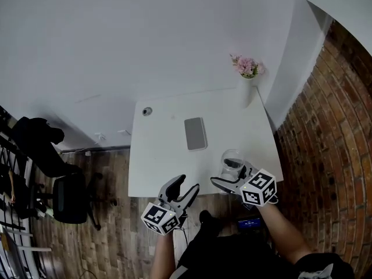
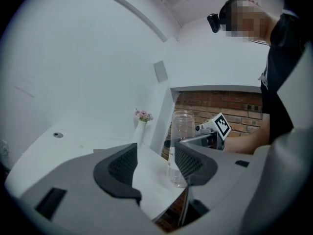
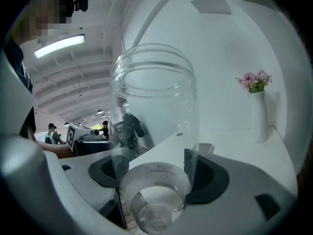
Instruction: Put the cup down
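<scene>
A clear plastic cup (image 1: 232,163) stands upright at the front right of the white table (image 1: 168,156), its base at or just above the top near the edge. My right gripper (image 1: 231,176) is shut on the cup, one pad on each side of its lower half. In the right gripper view the cup (image 3: 154,131) fills the space between the jaws of that gripper (image 3: 154,180). My left gripper (image 1: 187,186) hovers open and empty at the table's front edge. In the left gripper view this gripper (image 2: 155,160) faces the cup (image 2: 182,141).
A grey flat slab (image 1: 195,133) lies mid-table. A white vase with pink flowers (image 1: 247,83) stands at the far right corner, and a small round fitting (image 1: 147,111) at the far left. A brick wall (image 1: 331,127) runs along the right; a black chair (image 1: 64,196) stands left.
</scene>
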